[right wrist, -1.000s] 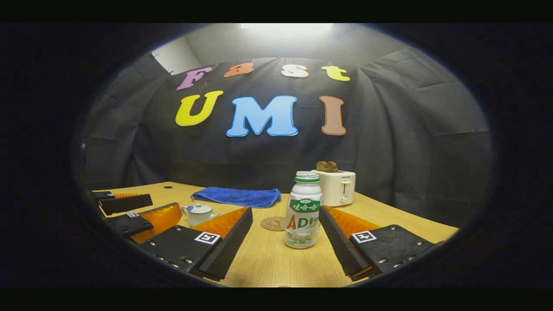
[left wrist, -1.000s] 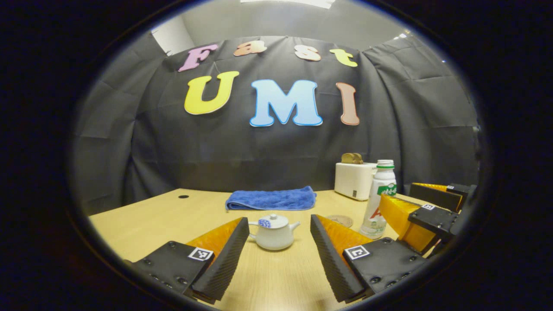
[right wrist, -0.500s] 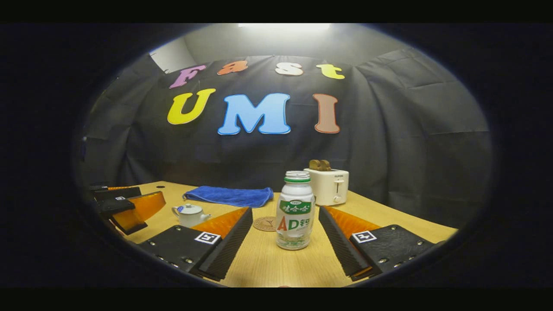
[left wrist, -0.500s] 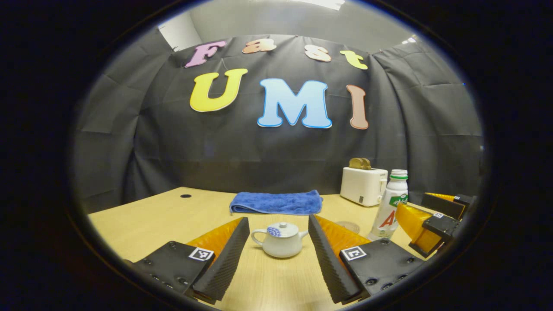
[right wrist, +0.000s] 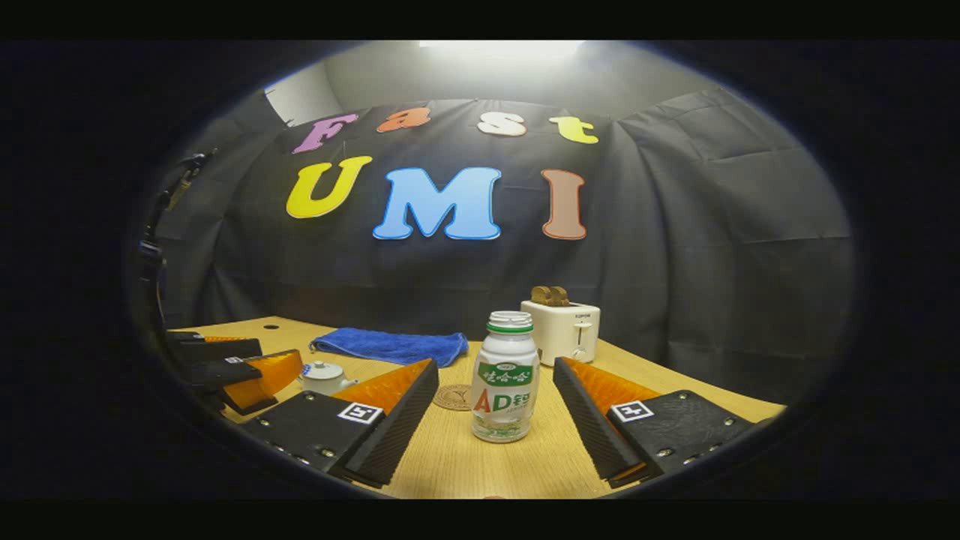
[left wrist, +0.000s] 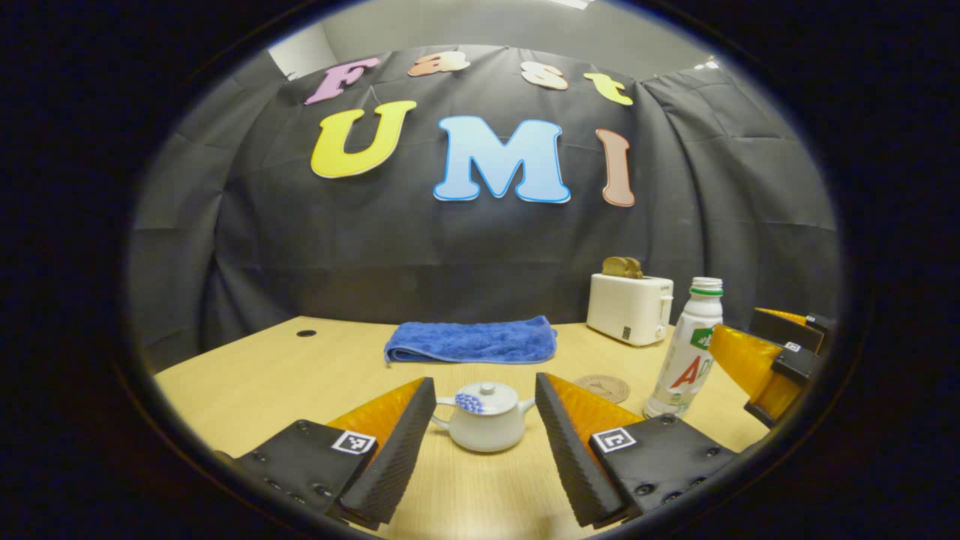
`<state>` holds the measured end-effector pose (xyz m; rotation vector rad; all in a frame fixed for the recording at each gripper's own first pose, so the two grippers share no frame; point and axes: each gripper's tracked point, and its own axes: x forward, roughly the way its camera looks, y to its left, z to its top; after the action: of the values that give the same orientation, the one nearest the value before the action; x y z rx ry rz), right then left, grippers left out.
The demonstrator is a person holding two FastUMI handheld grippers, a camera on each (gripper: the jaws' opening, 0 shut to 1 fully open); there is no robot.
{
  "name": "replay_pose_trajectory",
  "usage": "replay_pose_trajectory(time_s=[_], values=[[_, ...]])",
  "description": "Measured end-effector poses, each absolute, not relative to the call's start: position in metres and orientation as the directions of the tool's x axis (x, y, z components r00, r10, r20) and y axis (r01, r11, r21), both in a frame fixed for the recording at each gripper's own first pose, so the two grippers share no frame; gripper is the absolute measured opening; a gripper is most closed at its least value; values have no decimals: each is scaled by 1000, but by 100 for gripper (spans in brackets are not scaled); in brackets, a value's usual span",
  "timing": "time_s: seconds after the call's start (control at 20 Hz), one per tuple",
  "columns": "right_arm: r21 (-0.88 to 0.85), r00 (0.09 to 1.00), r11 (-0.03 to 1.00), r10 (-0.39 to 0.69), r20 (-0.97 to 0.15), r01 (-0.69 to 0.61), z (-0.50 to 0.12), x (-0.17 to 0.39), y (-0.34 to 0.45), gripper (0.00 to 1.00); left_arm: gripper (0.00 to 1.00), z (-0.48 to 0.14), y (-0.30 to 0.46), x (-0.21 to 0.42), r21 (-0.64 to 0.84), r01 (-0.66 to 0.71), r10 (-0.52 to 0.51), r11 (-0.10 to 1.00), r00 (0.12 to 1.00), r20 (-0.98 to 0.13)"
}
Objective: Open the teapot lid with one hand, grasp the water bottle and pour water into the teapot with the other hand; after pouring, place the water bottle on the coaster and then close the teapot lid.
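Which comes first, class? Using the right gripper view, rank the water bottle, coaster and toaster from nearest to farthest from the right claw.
1. Water bottle: standing upright just ahead of the right claw, centred between its open fingers.
2. Coaster: flat on the table, just behind the bottle and to its left.
3. Toaster: farthest back, to the right, near the wall.

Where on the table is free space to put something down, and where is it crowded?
Free: the bare wood left of the blue towel, around the small hole, and the near strip before the teapot. Crowded: the right side, where the coaster, the water bottle and the toaster stand close, with the right gripper at the bottle.
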<state>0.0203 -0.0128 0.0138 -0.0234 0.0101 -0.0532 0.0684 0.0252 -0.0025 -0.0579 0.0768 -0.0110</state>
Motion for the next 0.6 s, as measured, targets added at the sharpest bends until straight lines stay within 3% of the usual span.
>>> replay_pose_trajectory(time_s=[0.15,0.25,0.3,0.35,0.4,0.45,0.55,0.6], values=[[-18,999,999,-43,-21,42,10,23,-10,95,85,-7,25,98,-30,19,-22,999,994,-107],[-15,999,999,-40,-27,40,7,24,-10,95,86,-14,28,117,-19,14,-17,1000,991,-132],[-14,999,999,-41,-31,40,6,25,-11,95,72,-17,28,126,-18,12,-14,1000,989,-146],[-14,999,999,-42,-34,42,4,26,-13,95,80,-20,27,133,-14,12,-14,1000,988,-156],[-16,998,999,-46,-37,45,3,26,-15,95,80,-24,27,140,-6,12,-13,1000,986,-167],[-20,998,999,-51,-39,50,1,27,-18,95,80,-27,26,145,4,16,-15,1000,985,-174],[-26,997,998,-61,-44,60,-1,28,-22,95,68,-31,23,152,24,24,-19,999,982,-186],[-27,997,998,-65,-46,64,-3,28,-24,95,70,-35,22,153,30,24,-17,999,981,-193]])
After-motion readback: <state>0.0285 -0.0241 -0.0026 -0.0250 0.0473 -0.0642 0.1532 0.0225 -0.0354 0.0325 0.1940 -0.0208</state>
